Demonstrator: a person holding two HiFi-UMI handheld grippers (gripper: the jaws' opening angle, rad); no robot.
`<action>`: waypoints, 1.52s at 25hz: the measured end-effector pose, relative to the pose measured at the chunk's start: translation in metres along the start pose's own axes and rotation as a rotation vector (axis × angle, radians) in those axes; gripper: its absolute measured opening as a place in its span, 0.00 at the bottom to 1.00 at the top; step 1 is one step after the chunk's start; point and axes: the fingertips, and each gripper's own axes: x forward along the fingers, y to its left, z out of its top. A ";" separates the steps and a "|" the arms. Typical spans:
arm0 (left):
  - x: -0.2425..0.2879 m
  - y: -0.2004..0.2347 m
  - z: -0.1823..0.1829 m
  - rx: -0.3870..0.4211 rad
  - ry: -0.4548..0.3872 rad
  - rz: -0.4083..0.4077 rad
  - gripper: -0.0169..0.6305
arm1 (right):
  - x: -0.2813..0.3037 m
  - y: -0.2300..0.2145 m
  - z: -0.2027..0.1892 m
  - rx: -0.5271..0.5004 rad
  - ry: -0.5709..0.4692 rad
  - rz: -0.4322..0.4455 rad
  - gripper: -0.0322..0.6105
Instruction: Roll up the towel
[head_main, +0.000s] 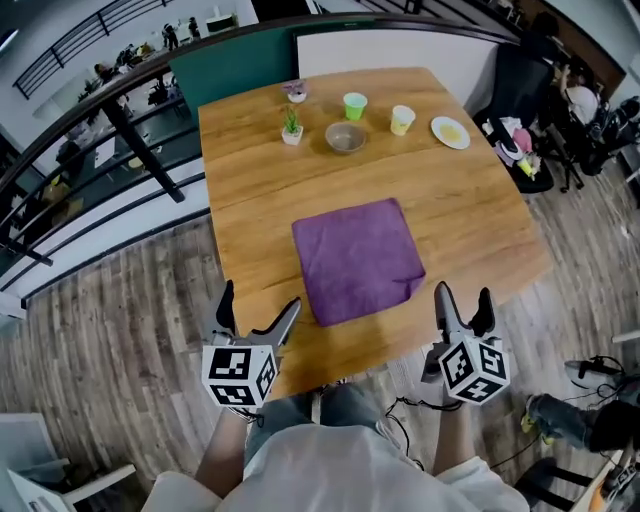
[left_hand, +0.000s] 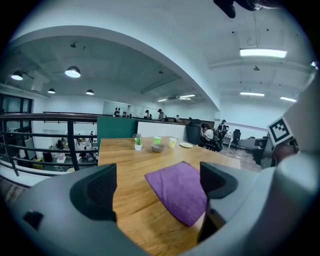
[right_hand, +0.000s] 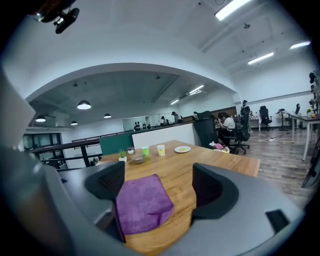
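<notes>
Head view has the towel (head_main: 358, 260) lying flat and unrolled on the near half of the table (head_main: 250, 170). It is close to square, a little longer from far edge to near edge, and skewed so its sides slant rightward as they come nearer. Well beyond it stand a plant (head_main: 291, 127), bowl (head_main: 345, 137), green cup (head_main: 354, 105), yellow cup (head_main: 402, 120) and plate (head_main: 450, 132); nothing lies between towel and grippers. The left gripper (head_main: 260, 300) and right gripper (head_main: 464, 293) hang off the table's near edge on either side of the towel, both with jaws wide and empty. Only the right gripper view shows the towel's near right corner doubled over; the left gripper view catches the other gripper's marker cube (left_hand: 280, 131).
</notes>
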 end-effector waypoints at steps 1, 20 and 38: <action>0.004 0.000 -0.001 0.002 0.004 -0.006 0.84 | 0.005 0.000 -0.002 -0.004 0.011 0.003 0.71; 0.046 -0.020 -0.039 0.061 0.144 -0.188 0.74 | 0.061 0.001 -0.047 -0.223 0.285 0.208 0.59; 0.061 -0.091 -0.123 0.365 0.427 -0.543 0.53 | 0.094 0.009 -0.109 -0.653 0.597 0.606 0.36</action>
